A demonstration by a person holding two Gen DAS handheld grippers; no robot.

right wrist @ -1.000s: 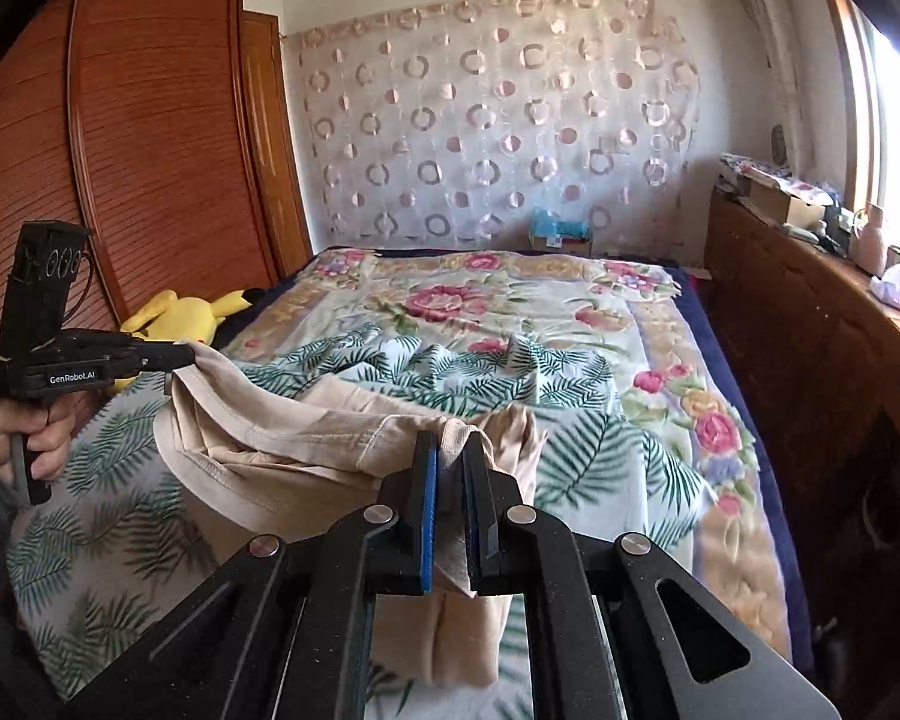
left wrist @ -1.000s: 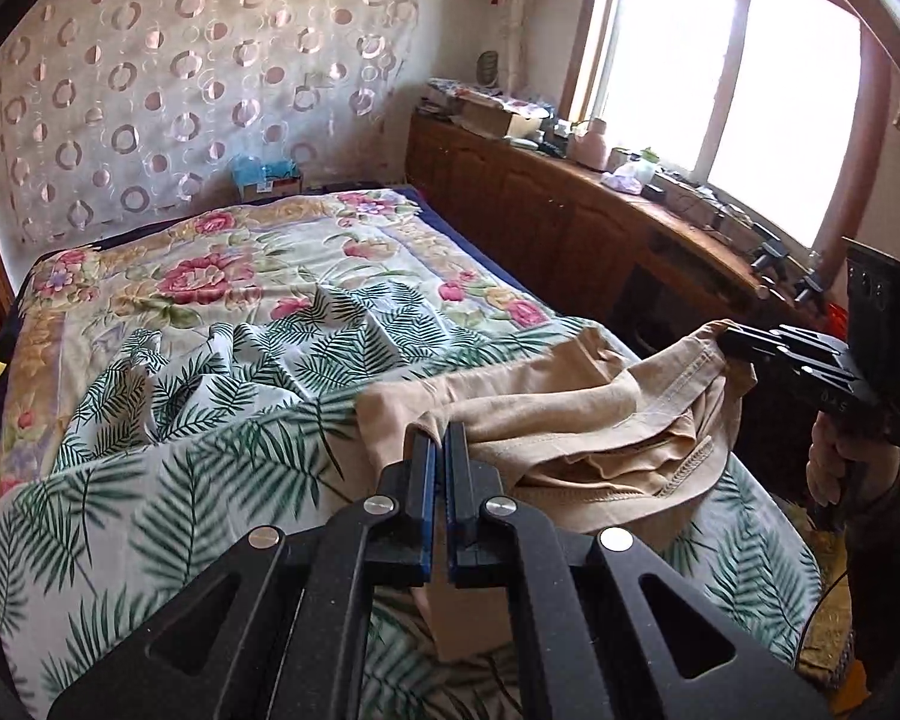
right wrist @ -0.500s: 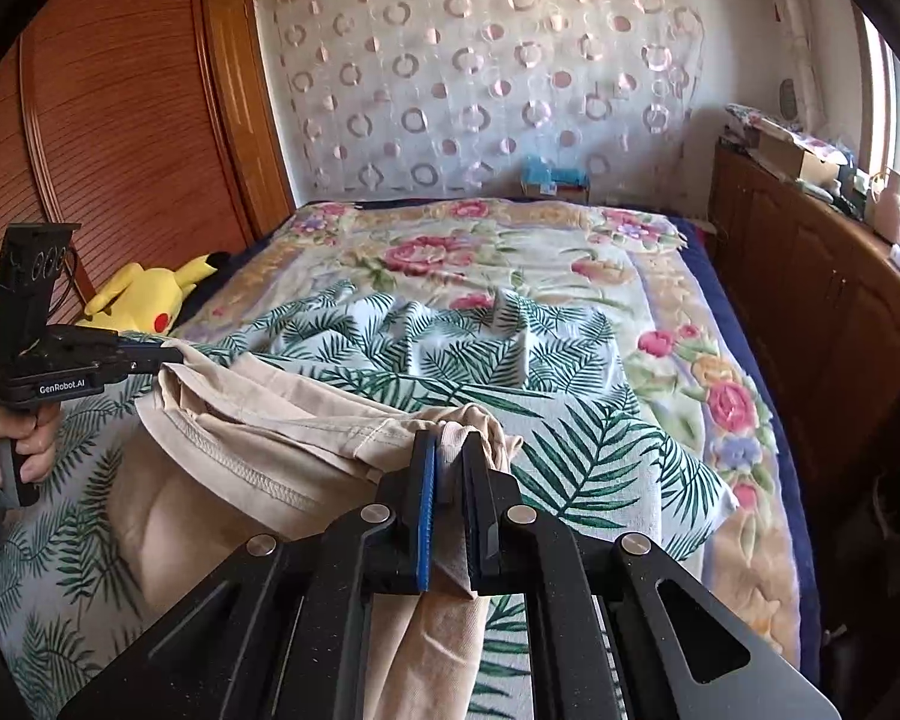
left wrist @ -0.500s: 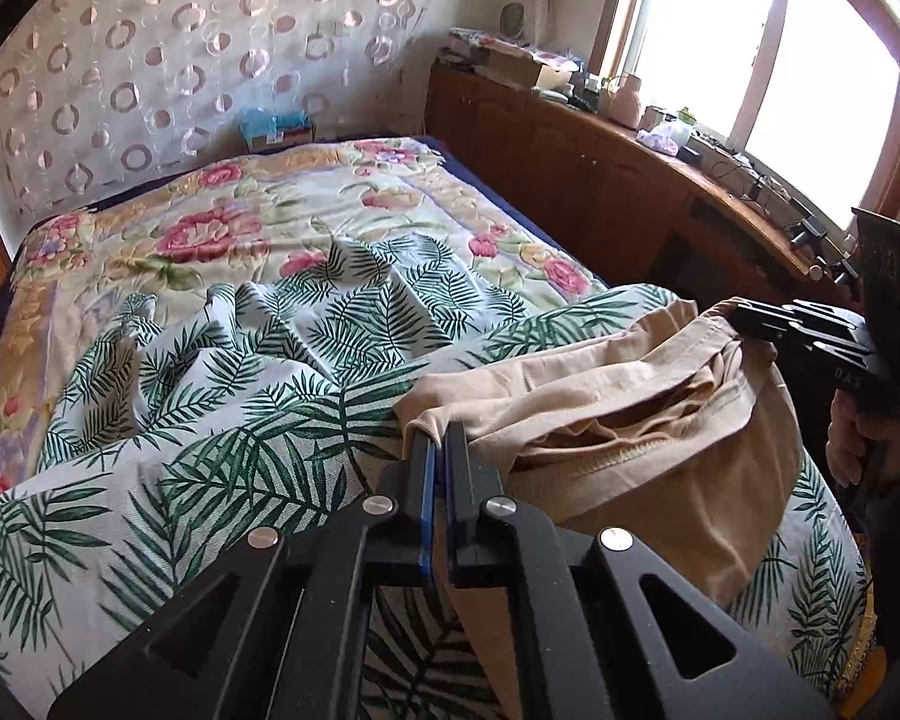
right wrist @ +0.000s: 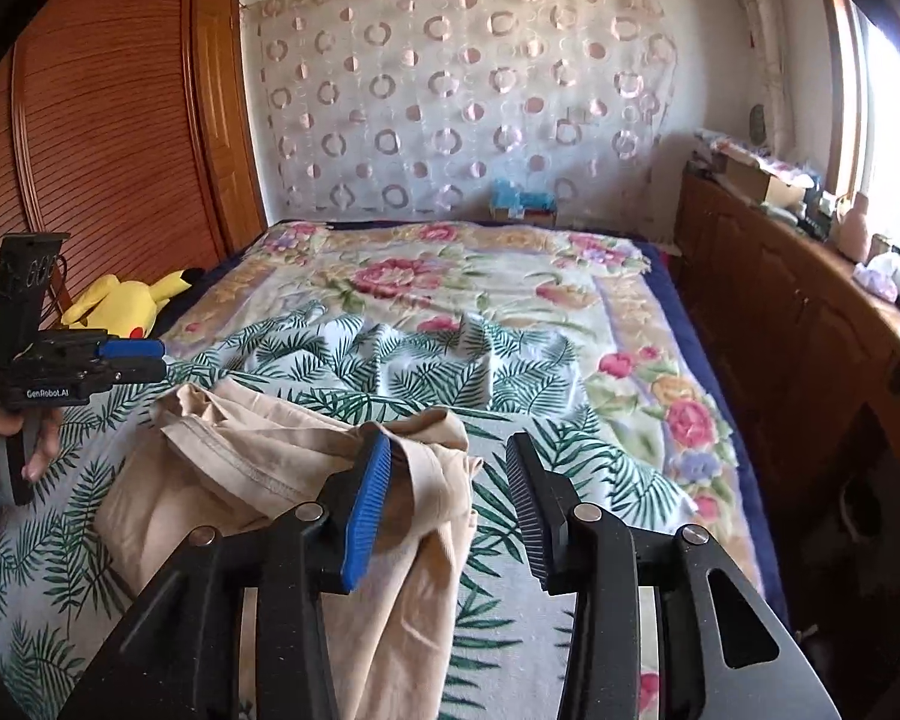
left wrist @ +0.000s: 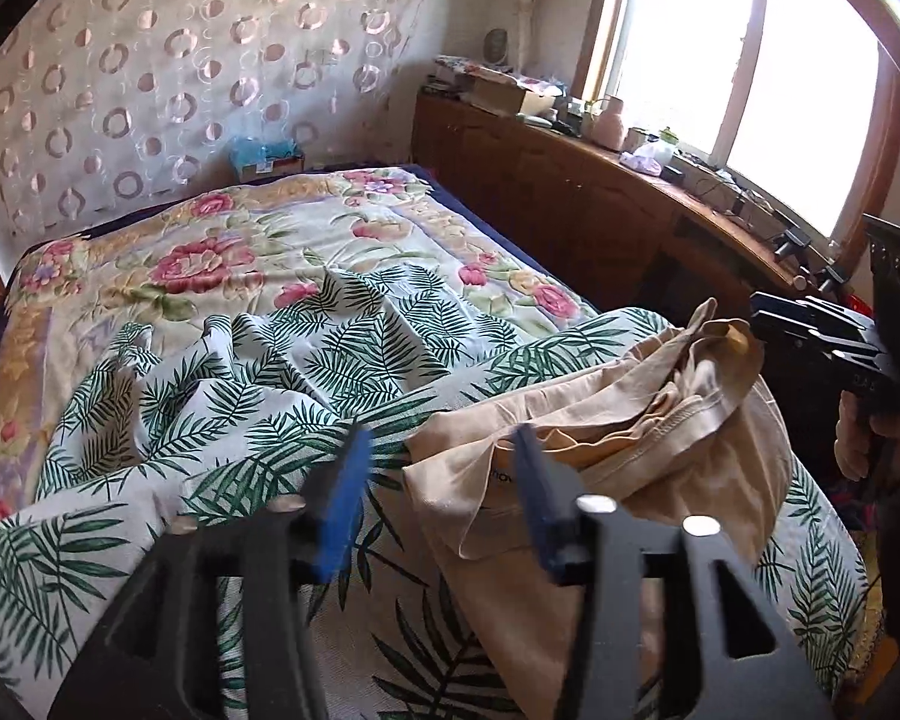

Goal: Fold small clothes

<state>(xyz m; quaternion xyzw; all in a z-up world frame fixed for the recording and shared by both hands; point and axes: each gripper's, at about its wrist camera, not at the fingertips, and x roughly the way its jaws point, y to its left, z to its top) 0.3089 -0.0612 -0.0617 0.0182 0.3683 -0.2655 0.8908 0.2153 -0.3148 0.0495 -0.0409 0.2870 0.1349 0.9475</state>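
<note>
Leaf-print bedsheet [left wrist: 222,420], rumpled beige garment [left wrist: 660,420]

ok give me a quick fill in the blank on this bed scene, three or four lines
1. The beige garment lies on a sheet printed with green ____.
2. The yellow plush toy lies beside the wooden ____.
3. Both the left tool and the right tool have their jaws ____.

Missing words: leaves; wardrobe; open

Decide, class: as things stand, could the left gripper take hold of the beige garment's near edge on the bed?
Probably yes. The left gripper has just opened its jaws, and the beige garment lies between and just ahead of them, with nothing in between.
</note>
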